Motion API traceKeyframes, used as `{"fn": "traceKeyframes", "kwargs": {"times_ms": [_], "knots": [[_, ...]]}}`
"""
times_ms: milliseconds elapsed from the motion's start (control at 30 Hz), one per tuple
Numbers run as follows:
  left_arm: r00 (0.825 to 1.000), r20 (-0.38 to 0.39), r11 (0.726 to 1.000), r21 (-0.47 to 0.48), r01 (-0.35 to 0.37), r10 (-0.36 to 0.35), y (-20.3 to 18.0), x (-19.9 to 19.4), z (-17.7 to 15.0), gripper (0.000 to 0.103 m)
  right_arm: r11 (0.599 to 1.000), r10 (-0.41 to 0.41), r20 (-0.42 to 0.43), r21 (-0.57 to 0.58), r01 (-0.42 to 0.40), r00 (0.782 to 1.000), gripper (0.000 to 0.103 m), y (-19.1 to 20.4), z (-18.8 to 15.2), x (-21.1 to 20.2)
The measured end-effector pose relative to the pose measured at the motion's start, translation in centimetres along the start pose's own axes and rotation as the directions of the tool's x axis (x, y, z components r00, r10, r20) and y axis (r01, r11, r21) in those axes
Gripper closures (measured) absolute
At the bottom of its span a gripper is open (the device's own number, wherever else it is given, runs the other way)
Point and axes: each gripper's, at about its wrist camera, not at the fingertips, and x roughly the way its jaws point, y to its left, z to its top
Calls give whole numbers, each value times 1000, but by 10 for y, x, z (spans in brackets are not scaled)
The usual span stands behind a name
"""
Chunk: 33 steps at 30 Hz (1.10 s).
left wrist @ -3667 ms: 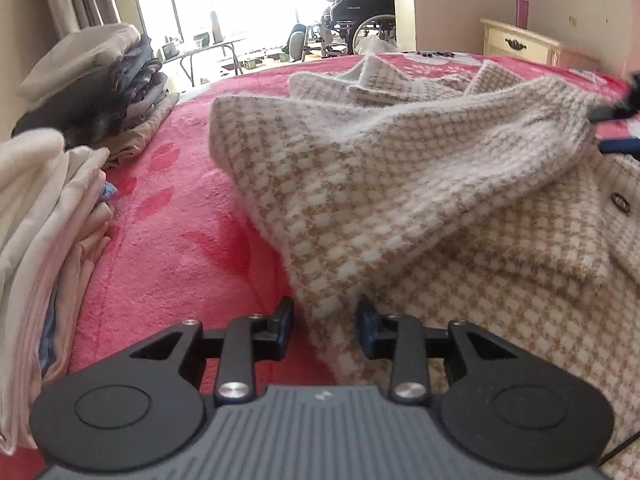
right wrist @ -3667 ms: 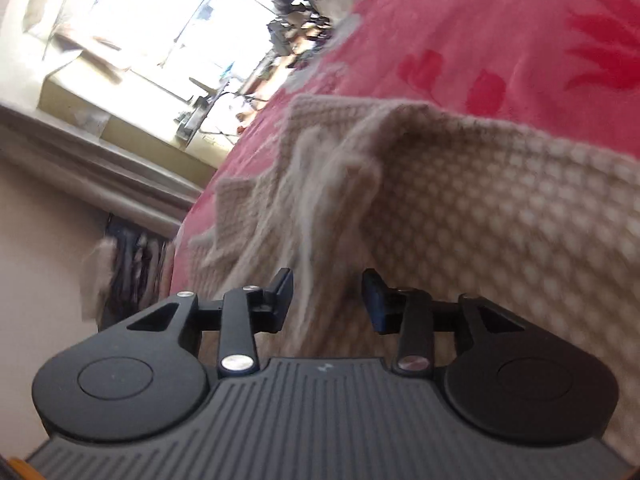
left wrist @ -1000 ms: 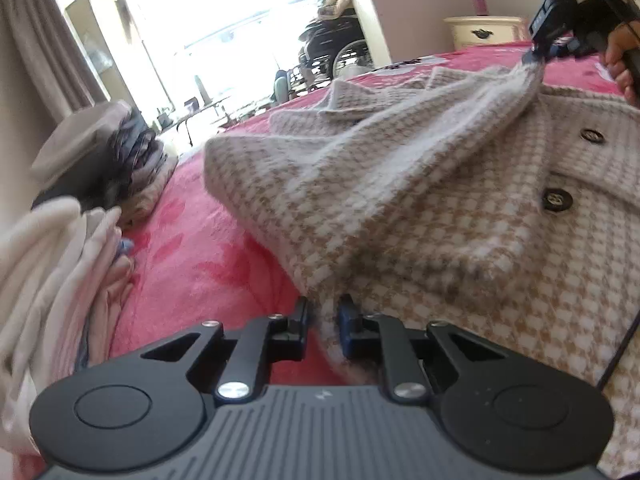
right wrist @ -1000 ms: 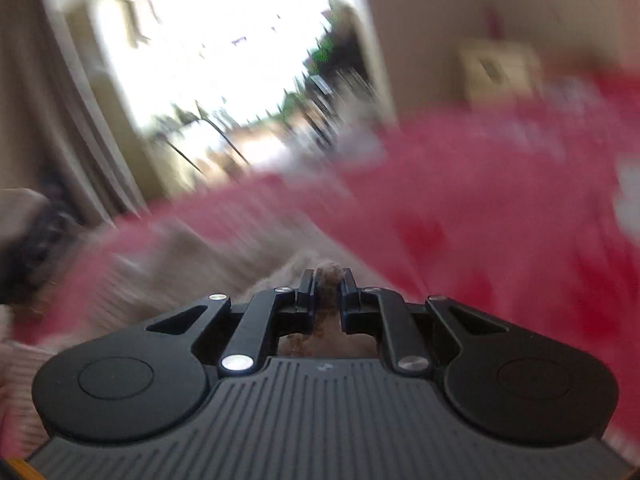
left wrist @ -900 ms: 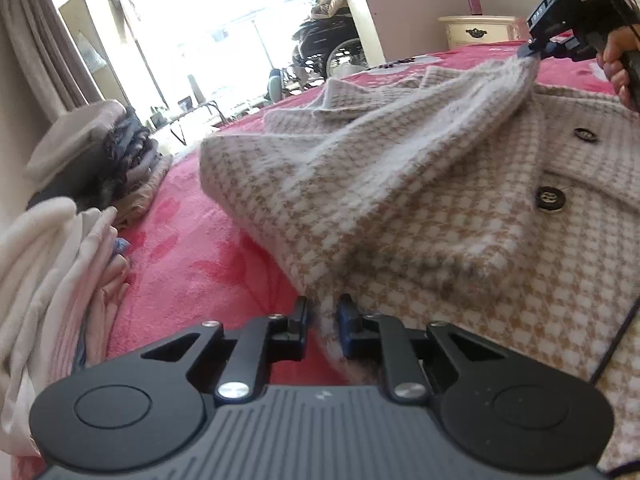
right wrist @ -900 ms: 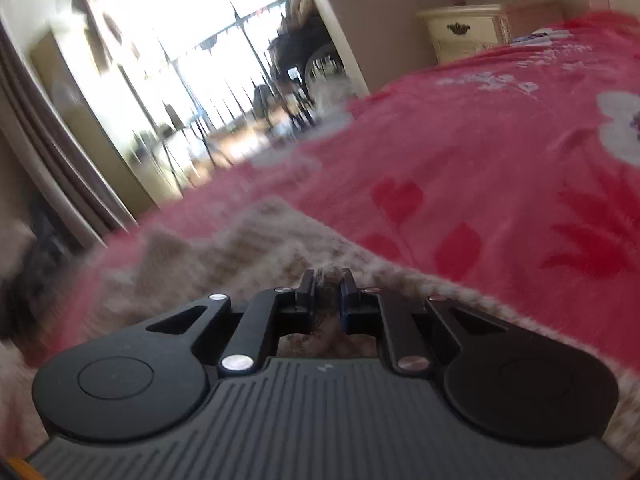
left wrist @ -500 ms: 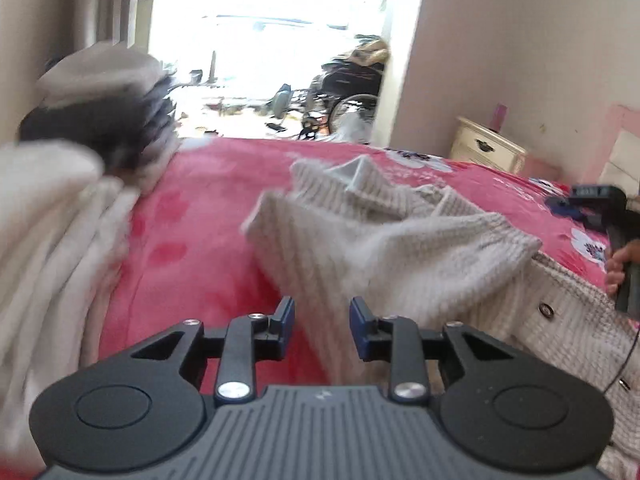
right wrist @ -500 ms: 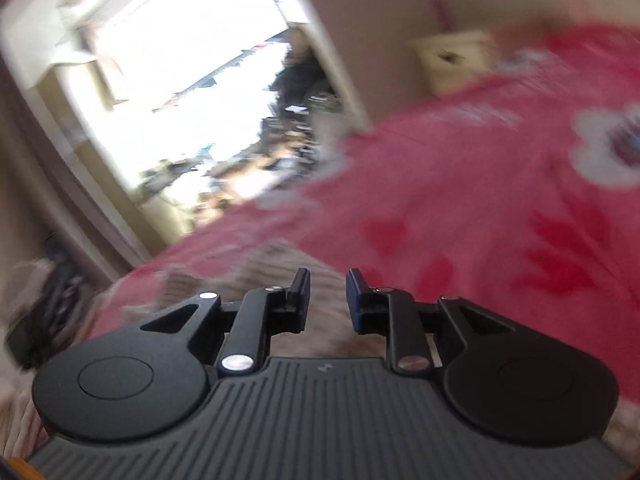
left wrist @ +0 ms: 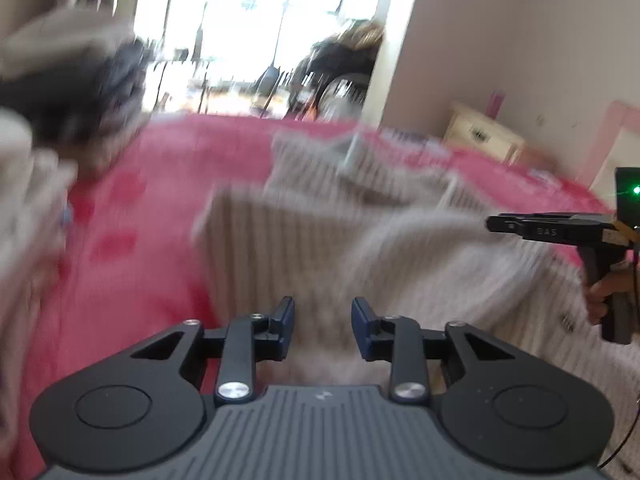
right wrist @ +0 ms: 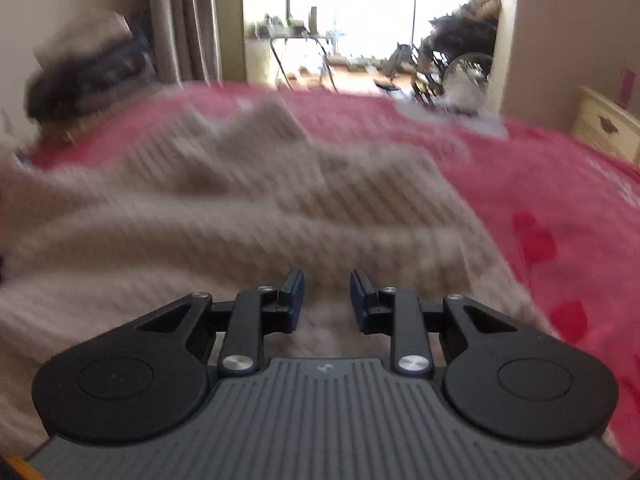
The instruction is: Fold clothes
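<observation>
Your beige-and-cream houndstooth knit coat (right wrist: 224, 216) lies on the red floral bed (right wrist: 560, 184), long axis running from you toward the window, collar end far. You've just released it: left gripper (left wrist: 323, 322) and right gripper (right wrist: 326, 294) fingers have been opening, now narrowly apart, nothing clamped. That fold looks placed; regrip next.

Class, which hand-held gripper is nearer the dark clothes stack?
Left. The left hand-held gripper is right of the stack; the right hand-held gripper is farther right, across the garment.
</observation>
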Motion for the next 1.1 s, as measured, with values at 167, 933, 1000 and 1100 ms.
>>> {"fn": "traceKeyframes", "kwargs": {"times_ms": [167, 933, 1000, 1100], "knots": [[988, -78, 991, -15, -134, 132, 20, 57, 14, 66, 999, -45, -12, 25, 45, 999, 76, -7, 26, 29], [973, -3, 963, -142, -227, 229, 52, 33, 13, 53, 986, 154, -66, 74, -149, 986, 67, 16, 20, 23], [975, 38, 965, -151, -212, 220, 48, 28, 28, 52, 981, 176, -39, 91, -172, 984, 66, 22, 36, 21], [980, 66, 970, -168, -175, 188, 42, 33, 50, 44, 967, 224, -17, 127, -220, 974, 66, 32, 48, 42]]}}
